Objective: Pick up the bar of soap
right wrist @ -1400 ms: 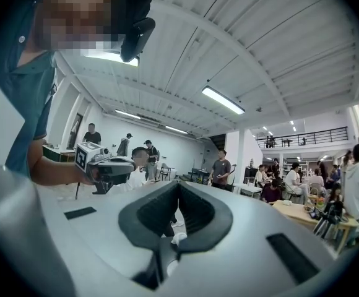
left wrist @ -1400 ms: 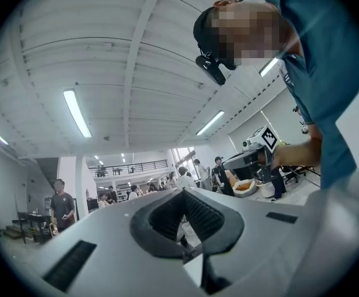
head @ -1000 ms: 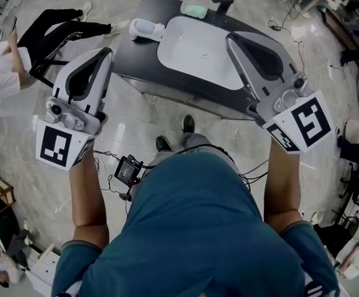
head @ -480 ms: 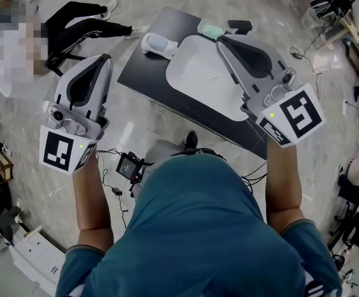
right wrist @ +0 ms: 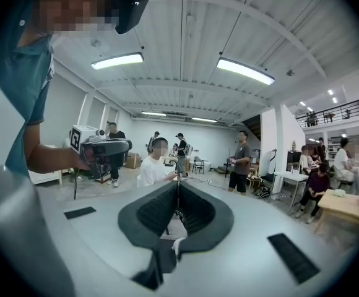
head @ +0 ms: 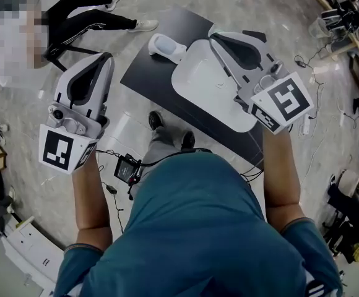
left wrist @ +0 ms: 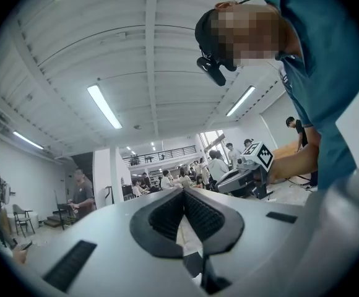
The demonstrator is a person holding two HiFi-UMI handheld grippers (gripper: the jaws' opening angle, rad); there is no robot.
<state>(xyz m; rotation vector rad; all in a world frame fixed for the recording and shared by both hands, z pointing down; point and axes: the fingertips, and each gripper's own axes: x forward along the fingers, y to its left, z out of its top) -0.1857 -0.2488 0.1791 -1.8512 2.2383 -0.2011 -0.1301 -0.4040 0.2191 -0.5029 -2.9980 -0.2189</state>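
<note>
In the head view a black table (head: 143, 74) carries a white basin (head: 201, 82) and a white holder (head: 166, 46) at its far left corner. No bar of soap shows; my right gripper (head: 214, 36) covers the basin's far rim. That gripper hangs above the basin, shut and empty. My left gripper (head: 109, 57) is held over the floor left of the table, also shut and empty. Both gripper views look level across a hall. The left gripper (left wrist: 182, 192) and the right gripper (right wrist: 178, 186) each show ribbed pads pressed together with nothing between.
A person's black-trousered legs (head: 86, 18) stretch on the floor beyond the table's left end. A small device with cables (head: 129, 169) lies by my feet (head: 156, 120). Clutter lines the right edge (head: 353, 17). People and tables stand around the hall (right wrist: 247, 159).
The table has shifted right and lower in the head view. My right gripper now lies over the basin's far rim, covering the pale green bar seen there earlier. The left gripper has barely moved.
</note>
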